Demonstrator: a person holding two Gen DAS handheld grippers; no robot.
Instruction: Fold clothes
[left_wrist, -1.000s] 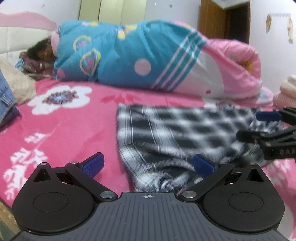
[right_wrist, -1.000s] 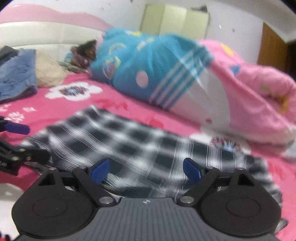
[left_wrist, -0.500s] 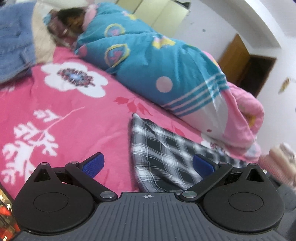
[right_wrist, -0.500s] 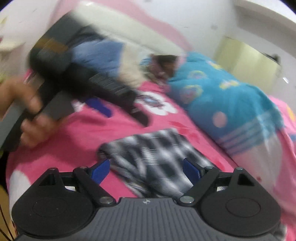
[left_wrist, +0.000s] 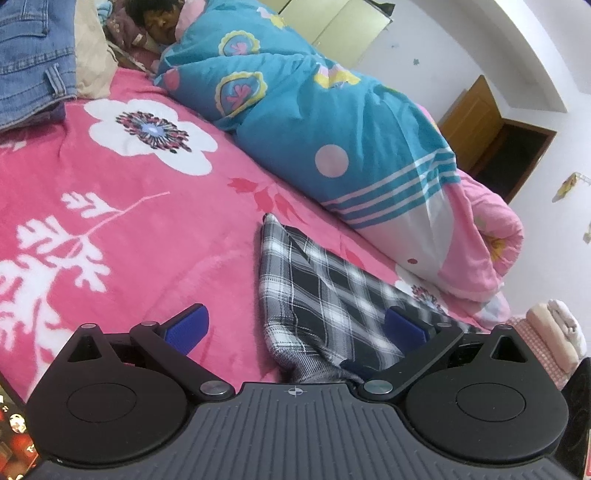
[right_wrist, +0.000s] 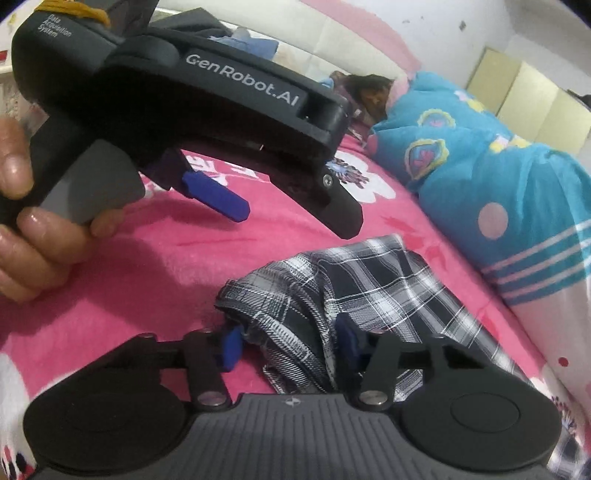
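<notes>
Right claw (right_wrist: 288, 347) pinches the bunched plaid garment (right_wrist: 369, 288) on the pink floral bedspread (left_wrist: 147, 229); left claw (left_wrist: 295, 328) gapes wide.

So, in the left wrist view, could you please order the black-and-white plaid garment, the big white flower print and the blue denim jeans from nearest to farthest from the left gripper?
From the left gripper:
1. Black-and-white plaid garment, between the fingers, toward the right one.
2. Big white flower print, ahead left on the pink bedspread.
3. Blue denim jeans, far top-left corner.
</notes>
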